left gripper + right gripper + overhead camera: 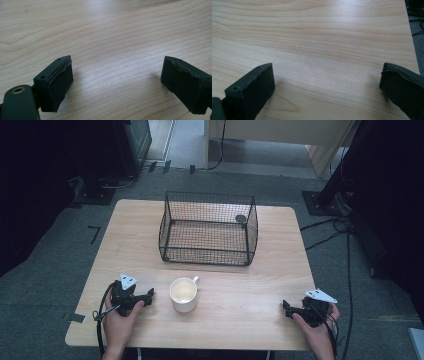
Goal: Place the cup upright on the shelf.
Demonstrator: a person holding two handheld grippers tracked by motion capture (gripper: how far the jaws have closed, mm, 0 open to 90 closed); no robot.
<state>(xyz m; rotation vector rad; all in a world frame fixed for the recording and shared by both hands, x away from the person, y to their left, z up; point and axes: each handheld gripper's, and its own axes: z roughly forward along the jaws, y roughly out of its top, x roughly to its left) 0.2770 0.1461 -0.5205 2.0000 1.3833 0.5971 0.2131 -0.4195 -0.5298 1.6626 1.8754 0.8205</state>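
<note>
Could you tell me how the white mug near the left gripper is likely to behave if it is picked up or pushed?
The white mug looks like glazed ceramic, so probably stiff, smooth and breakable if dropped. It stands upright on a broad base, so a low push on the table should slide rather than tip it. Its small handle may turn it.

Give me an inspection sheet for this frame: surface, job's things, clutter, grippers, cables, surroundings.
Surface: light wooden table, bare wood under both grippers.
Job's things: white mug upright near the front edge, handle pointing away from the person; black wire basket behind it, apart from it, a small dark round piece on its right wall.
Clutter: nothing seen.
Grippers: left gripper just left of the mug, not touching it, jaws open; right gripper at the front right, jaws open, holding nothing.
Cables: a gripper cable trails off the front edge; floor cables lie right of the table.
Surroundings: grey carpet, dark equipment at both sides.
</note>
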